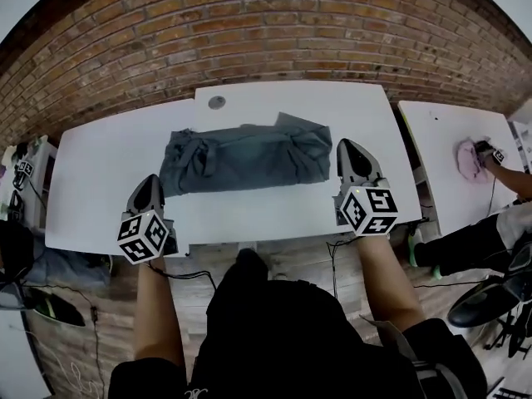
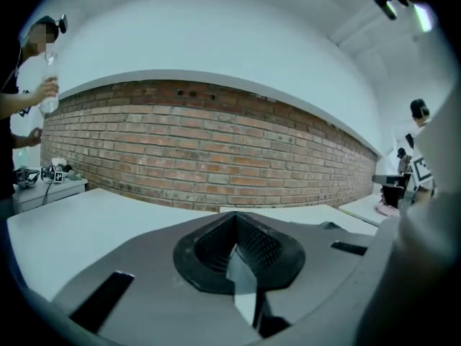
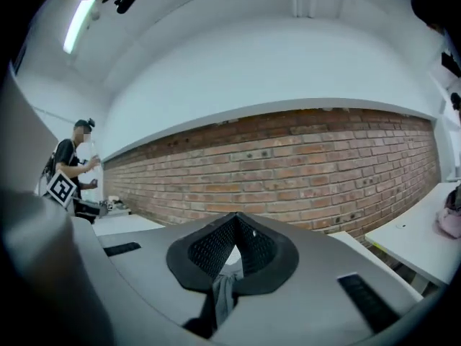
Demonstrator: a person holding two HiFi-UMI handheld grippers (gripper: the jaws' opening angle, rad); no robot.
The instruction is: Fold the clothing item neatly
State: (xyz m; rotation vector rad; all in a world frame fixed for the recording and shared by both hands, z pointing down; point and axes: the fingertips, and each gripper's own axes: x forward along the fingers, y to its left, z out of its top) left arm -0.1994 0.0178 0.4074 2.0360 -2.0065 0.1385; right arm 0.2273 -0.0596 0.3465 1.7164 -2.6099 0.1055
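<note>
A grey-blue garment (image 1: pixel 245 156) lies bunched in a rough rectangle on the white table (image 1: pixel 100 173), creased and knotted-looking at its left end. My left gripper (image 1: pixel 152 181) hovers off the garment's front left corner, jaws shut and empty; in the left gripper view the left gripper (image 2: pixel 234 220) points level at the brick wall, with only white table showing under the jaws. My right gripper (image 1: pixel 347 146) is just right of the garment's right edge, also shut and empty. In the right gripper view a strip of grey cloth (image 3: pixel 225 290) shows below the closed right gripper (image 3: pixel 234 220).
A brick wall (image 1: pixel 274 23) runs behind the table. A second white table (image 1: pixel 440 181) stands to the right, where another person's hand works at a pink item (image 1: pixel 467 158). A round hole (image 1: pixel 217 102) marks the far table edge. Cables lie on the wooden floor.
</note>
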